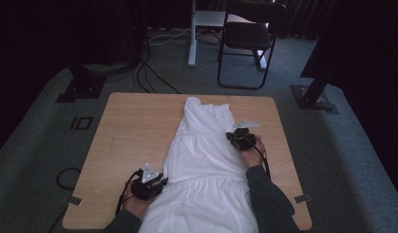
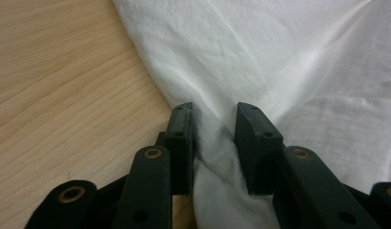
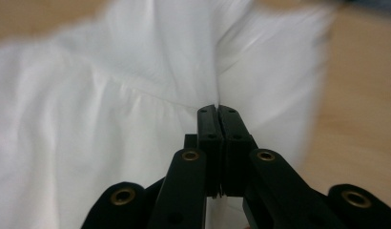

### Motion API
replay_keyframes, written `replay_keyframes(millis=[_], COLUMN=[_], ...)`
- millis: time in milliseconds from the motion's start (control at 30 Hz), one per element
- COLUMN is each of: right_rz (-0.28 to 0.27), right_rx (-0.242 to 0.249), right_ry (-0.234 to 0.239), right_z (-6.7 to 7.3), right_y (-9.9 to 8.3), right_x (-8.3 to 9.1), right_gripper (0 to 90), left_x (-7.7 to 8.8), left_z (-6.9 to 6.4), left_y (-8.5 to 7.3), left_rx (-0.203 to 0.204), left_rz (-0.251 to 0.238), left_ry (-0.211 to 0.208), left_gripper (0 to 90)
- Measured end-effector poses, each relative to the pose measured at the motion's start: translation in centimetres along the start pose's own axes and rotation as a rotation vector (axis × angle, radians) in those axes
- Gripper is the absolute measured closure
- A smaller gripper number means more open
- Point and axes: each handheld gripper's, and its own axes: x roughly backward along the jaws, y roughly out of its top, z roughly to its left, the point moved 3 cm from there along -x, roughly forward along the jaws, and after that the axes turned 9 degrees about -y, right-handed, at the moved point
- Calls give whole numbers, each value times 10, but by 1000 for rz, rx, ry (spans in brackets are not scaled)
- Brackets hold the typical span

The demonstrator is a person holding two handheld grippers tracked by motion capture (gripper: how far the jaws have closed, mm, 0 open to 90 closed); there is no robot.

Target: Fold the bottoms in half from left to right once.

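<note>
A white dress [image 1: 202, 155] lies flat along the wooden table [image 1: 134, 126], its top toward the far edge and its skirt running off the near edge. My left gripper [image 1: 159, 182] rests at the dress's left edge near the waist seam. In the left gripper view its jaws [image 2: 215, 112] stand apart, with a raised fold of the dress [image 2: 279, 57] between them. My right gripper [image 1: 234, 137] is at the dress's right edge beside the bodice. In the right gripper view it [image 3: 216, 110] is shut on the edge of the dress [image 3: 112, 95], and creases run out from its tips.
Bare wood shows on both sides of the dress. Beyond the table on the grey carpet stand a black chair [image 1: 248, 39], a white desk leg [image 1: 192, 43], loose cables [image 1: 153, 80] and two dark stand bases [image 1: 80, 87] [image 1: 313, 99].
</note>
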Motion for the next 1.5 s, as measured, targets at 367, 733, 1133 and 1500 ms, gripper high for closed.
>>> replay_keyframes(millis=[367, 733, 1133, 1500], right_rz=[142, 158, 162, 194], right_rx=[-80, -54, -50, 34], right_ry=[-63, -82, -84, -52], right_z=[-29, -23, -23, -2], right_y=[-67, -66, -65, -73], right_x=[9, 5, 4, 23], right_gripper=[882, 884, 884, 881], left_x=[1, 15, -97, -62], left_z=[-7, 15, 33, 13], left_y=[-1, 74, 113, 69], left_rx=[-7, -38, -26, -29], left_rz=[6, -85, 112, 119], left_ry=[-21, -16, -15, -80], left_gripper=[688, 460, 537, 798])
